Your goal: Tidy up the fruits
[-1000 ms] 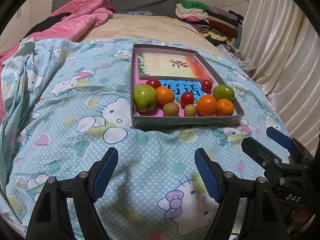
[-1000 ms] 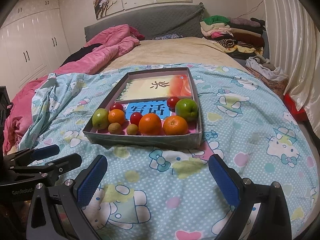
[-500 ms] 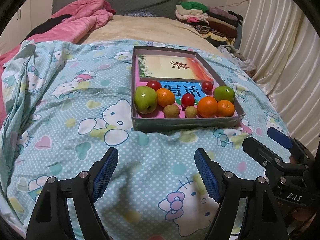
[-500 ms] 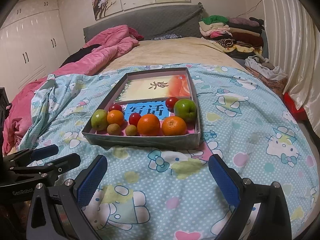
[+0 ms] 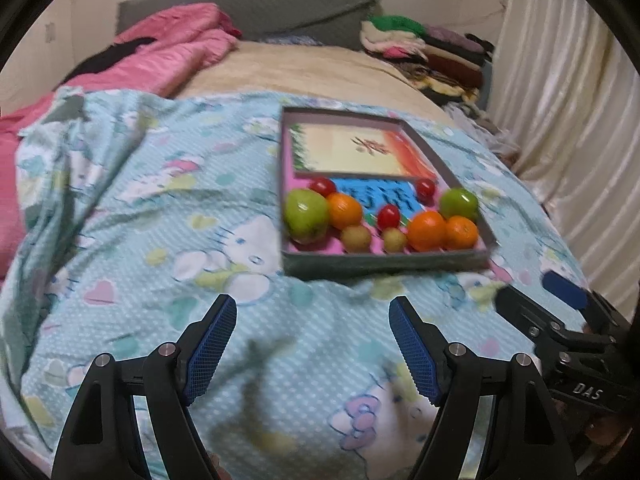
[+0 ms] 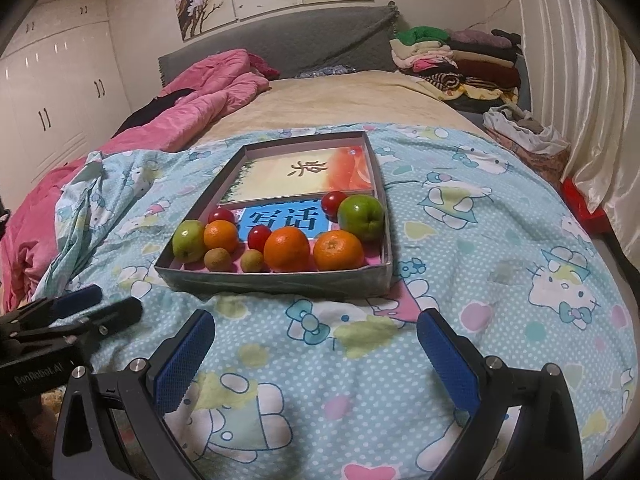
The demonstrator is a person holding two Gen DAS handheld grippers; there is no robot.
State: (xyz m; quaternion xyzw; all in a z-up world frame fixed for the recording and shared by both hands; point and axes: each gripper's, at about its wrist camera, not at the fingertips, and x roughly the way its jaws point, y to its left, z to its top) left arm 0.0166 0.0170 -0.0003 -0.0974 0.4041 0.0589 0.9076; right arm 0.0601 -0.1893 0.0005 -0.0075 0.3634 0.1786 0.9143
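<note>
Left gripper (image 5: 312,344): jaws spread wide, nothing between the blue pads, poised over the cartoon-print quilt (image 5: 160,208) short of the box.
Right gripper (image 6: 316,354): jaws apart and empty, also above the quilt, near the box's front wall.
Side by side: each gripper shows at the edge of the other's view, the two close together and level with one another.
Box (image 6: 280,282): shallow grey tray lying flat on the quilt, just beyond both grippers; a printed card fills its far half.
Fruits: all inside the box, crowded along its near wall.
Green apples: larger one (image 6: 361,217) at the right end, another (image 6: 188,240) at the left end.
Oranges: two (image 6: 287,249) (image 6: 338,250) touching at near right, a third (image 6: 221,235) beside the left apple.
Kiwis: two (image 6: 217,259) (image 6: 252,260) at the front, between the oranges.
Red small fruits: three (image 6: 259,237) (image 6: 221,215) (image 6: 333,201) further back.
Far end: pink duvet (image 6: 192,100) at left, folded clothes (image 6: 452,60) at right.
</note>
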